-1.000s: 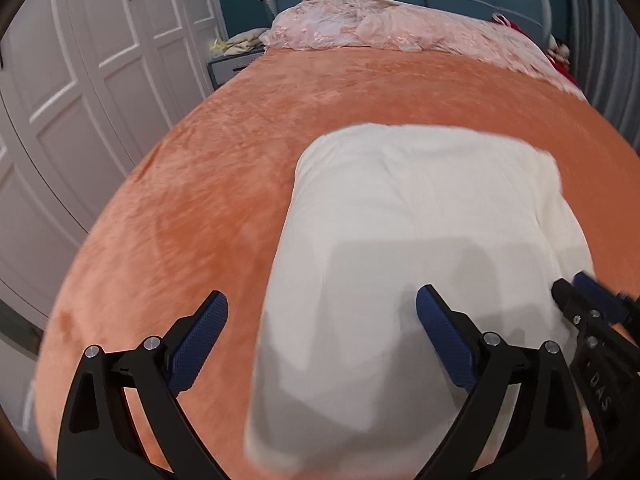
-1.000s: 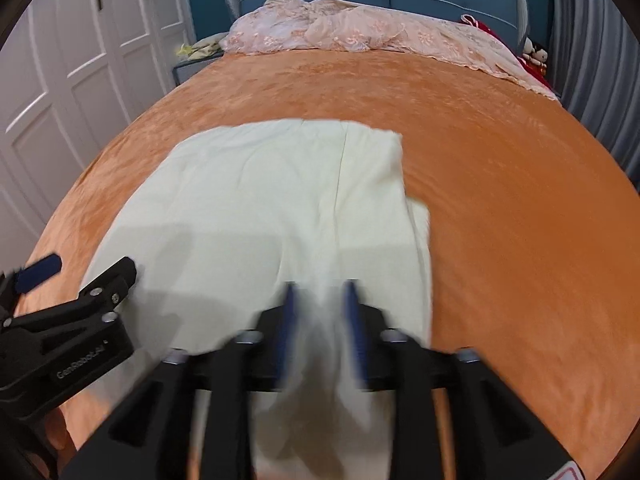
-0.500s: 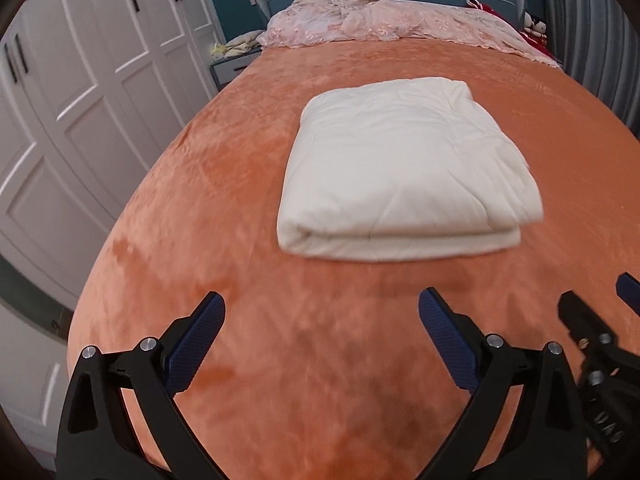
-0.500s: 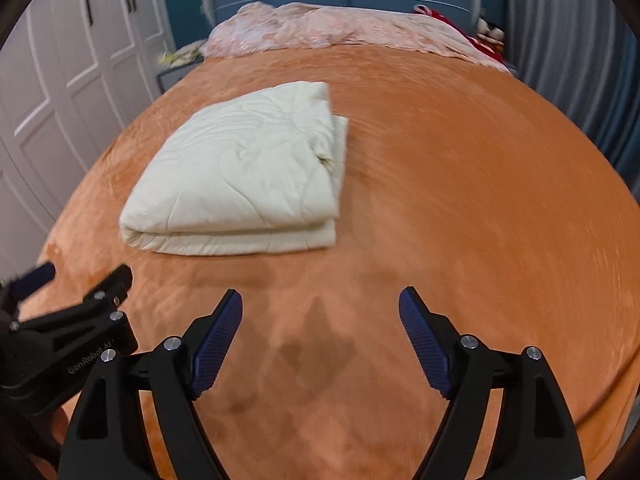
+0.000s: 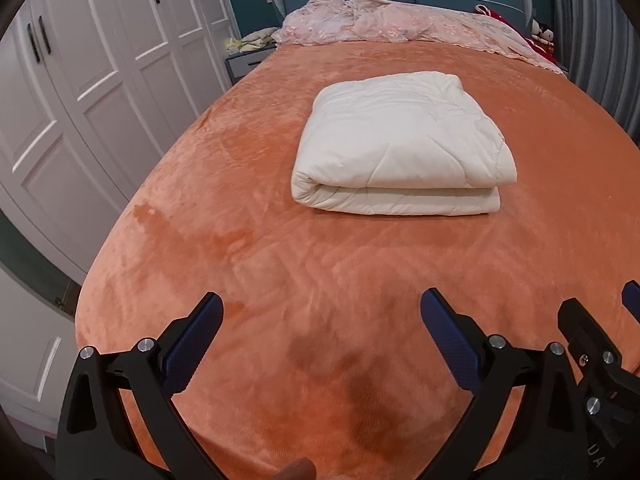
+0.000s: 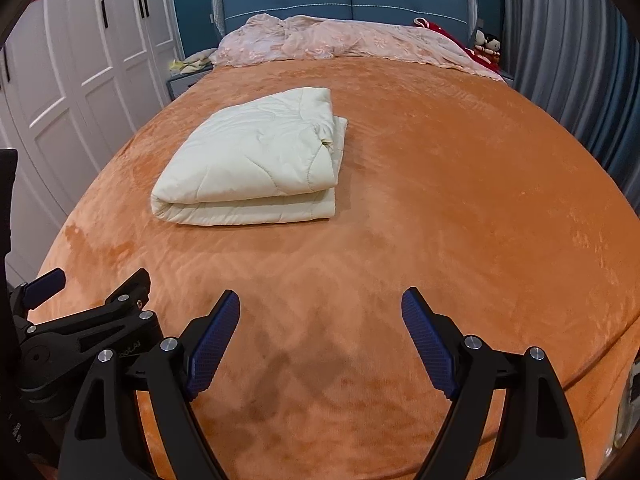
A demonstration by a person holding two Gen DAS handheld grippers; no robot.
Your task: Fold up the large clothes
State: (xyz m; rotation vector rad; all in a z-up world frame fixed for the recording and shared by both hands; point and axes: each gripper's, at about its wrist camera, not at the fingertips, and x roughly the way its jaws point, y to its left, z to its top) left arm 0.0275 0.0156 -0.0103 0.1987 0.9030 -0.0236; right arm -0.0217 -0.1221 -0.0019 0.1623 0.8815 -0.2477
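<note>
left gripper (image 5: pixel 320 312) tilted downward, jaws spread wide, nothing between blue pads (image 5: pixel 192 344). right gripper (image 6: pixel 320 308) same downward tilt, jaws wide, nothing between pads. both side by side, close together: my right gripper's tip shows at right edge of left view, left gripper's body at left edge of right view. fingertip (image 5: pixel 298 473) peeks in at bottom of left view.
</note>
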